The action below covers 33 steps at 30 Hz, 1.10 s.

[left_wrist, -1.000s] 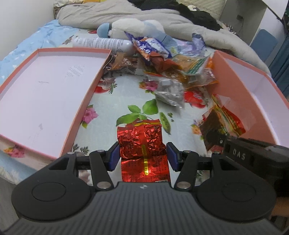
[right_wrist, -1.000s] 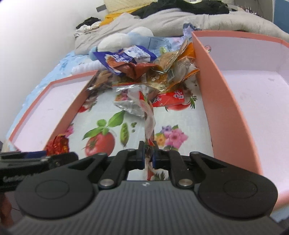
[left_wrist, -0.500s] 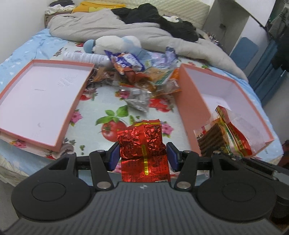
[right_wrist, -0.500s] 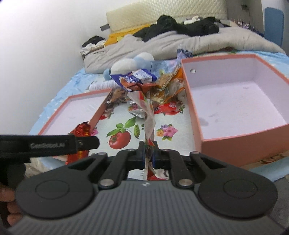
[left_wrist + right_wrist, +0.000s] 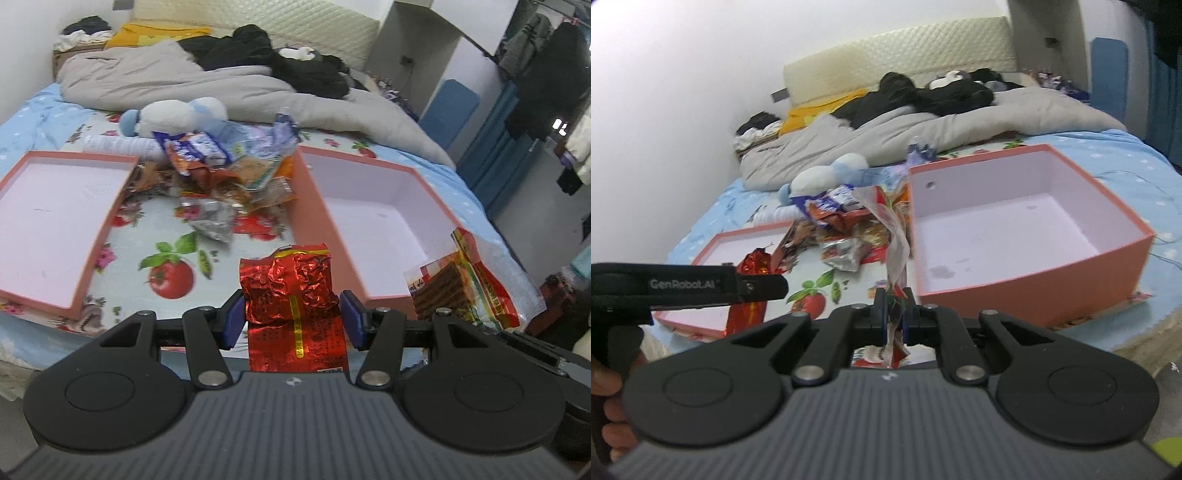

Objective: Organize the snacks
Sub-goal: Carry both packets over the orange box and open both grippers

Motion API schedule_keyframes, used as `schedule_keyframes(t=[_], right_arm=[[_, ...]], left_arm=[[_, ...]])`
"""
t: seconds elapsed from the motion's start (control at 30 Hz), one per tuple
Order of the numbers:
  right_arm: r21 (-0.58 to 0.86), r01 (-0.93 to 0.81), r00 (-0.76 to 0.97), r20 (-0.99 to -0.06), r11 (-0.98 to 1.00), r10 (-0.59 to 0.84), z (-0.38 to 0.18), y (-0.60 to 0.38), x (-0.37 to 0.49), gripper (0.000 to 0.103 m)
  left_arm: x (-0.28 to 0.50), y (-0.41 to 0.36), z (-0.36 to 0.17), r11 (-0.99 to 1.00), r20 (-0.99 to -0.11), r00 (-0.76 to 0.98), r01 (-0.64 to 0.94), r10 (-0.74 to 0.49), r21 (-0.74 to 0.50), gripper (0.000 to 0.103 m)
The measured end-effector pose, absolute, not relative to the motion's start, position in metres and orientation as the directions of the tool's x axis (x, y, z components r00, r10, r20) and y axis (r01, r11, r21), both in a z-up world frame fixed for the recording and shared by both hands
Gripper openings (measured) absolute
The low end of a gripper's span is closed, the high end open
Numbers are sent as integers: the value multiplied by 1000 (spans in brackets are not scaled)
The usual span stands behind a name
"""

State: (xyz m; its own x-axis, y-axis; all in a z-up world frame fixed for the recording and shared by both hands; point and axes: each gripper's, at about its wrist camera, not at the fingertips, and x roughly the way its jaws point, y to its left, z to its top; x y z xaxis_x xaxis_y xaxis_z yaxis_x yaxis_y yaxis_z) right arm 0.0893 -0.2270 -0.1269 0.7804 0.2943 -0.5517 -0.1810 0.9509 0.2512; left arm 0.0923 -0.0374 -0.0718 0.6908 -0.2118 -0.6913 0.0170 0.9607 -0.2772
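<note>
My left gripper (image 5: 291, 314) is shut on a crinkled red foil snack packet (image 5: 290, 291), held in the air in front of the bed's near edge. My right gripper (image 5: 895, 314) is shut on the edge of a clear packet of brown wafers with red trim (image 5: 897, 236); that packet also shows at the right of the left wrist view (image 5: 461, 284). A pile of snack packets (image 5: 229, 173) lies on the bed between a shallow pink lid (image 5: 48, 221) on the left and a deep pink box (image 5: 373, 214) on the right. Both containers hold nothing.
A floral sheet (image 5: 173, 258) covers the bed. A white and blue plush toy (image 5: 177, 114), a white bottle (image 5: 118, 146), a grey duvet (image 5: 155, 77) and black clothes (image 5: 295, 62) lie behind the pile. A blue chair (image 5: 448, 107) stands at the right.
Both grippers have lifted up and pulled back from the bed with their packets. The boxes and the pile look smaller and farther away.
</note>
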Motion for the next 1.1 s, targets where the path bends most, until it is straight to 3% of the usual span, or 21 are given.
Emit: schedule_keyframes(t=[0.6,1.1], right_arm=[[267,-62,813,-545,962,203,-127,-292,142,11],[256,-11,776,-607,967,170,-164,-326,245,12]], left_arm=[[190,-117,-67,951,-703,645,155,-301,-266,60],[316,-166,-113,942,-756,562,211,-335,-260,60]])
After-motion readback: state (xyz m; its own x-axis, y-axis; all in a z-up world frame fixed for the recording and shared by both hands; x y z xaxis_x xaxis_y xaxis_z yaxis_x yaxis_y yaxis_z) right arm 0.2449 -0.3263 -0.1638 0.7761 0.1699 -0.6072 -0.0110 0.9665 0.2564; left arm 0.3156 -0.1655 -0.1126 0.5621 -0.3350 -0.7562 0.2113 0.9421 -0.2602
